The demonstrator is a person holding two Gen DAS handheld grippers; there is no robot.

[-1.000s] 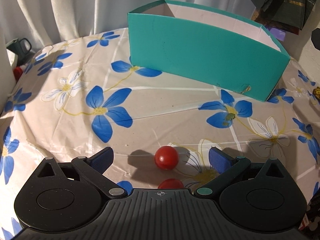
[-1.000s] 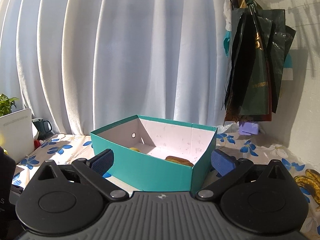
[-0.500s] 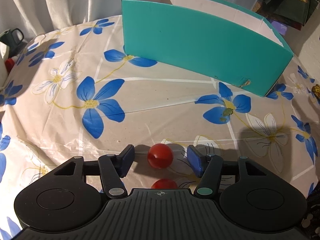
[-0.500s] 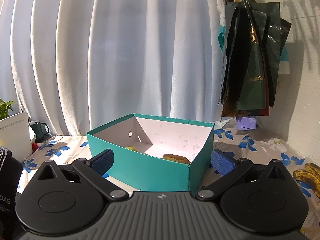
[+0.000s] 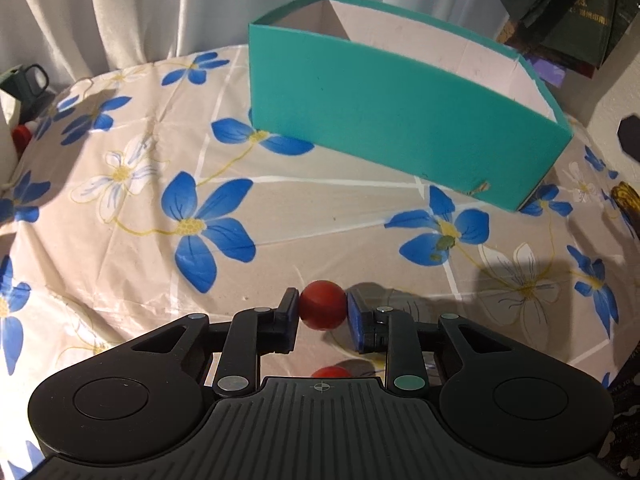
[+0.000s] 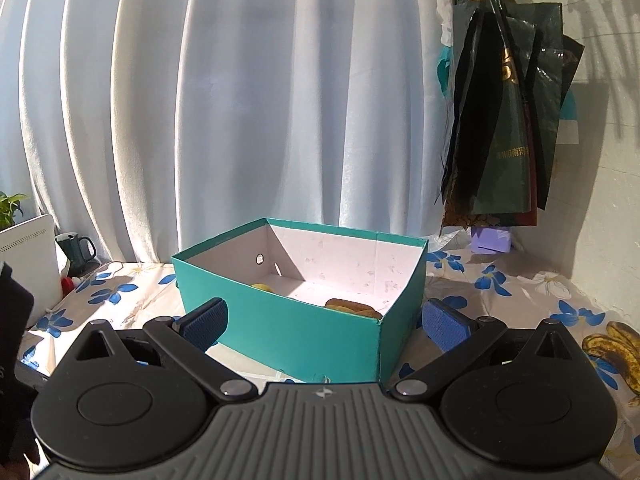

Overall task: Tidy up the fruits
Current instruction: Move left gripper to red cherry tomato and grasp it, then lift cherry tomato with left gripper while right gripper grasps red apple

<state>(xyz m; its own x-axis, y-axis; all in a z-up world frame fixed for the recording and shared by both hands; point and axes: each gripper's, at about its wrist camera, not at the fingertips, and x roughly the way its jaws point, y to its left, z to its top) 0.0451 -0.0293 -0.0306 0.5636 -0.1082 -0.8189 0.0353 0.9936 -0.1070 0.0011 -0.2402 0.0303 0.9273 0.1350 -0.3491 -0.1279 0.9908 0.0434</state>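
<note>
My left gripper point(image 5: 322, 307) is shut on a small round red fruit point(image 5: 323, 302) just above the flowered tablecloth point(image 5: 200, 216). A second red fruit point(image 5: 331, 372) lies on the cloth right below it, partly hidden by the gripper body. The teal box point(image 5: 400, 120) stands beyond, open at the top. In the right wrist view the same box point(image 6: 288, 320) holds a brown fruit point(image 6: 352, 306) and a yellow one point(image 6: 262, 287). My right gripper point(image 6: 324, 320) is open and empty, held above the table in front of the box.
Spotted bananas point(image 6: 616, 350) lie on the cloth at the right. A dark green mug point(image 6: 76, 251) and a white device point(image 6: 28, 256) stand at the left. Dark bags point(image 6: 504, 120) hang on the right wall. White curtains close the back.
My left gripper's fingers have closed from wide open onto the red fruit. The right gripper has risen slightly and stayed open.
</note>
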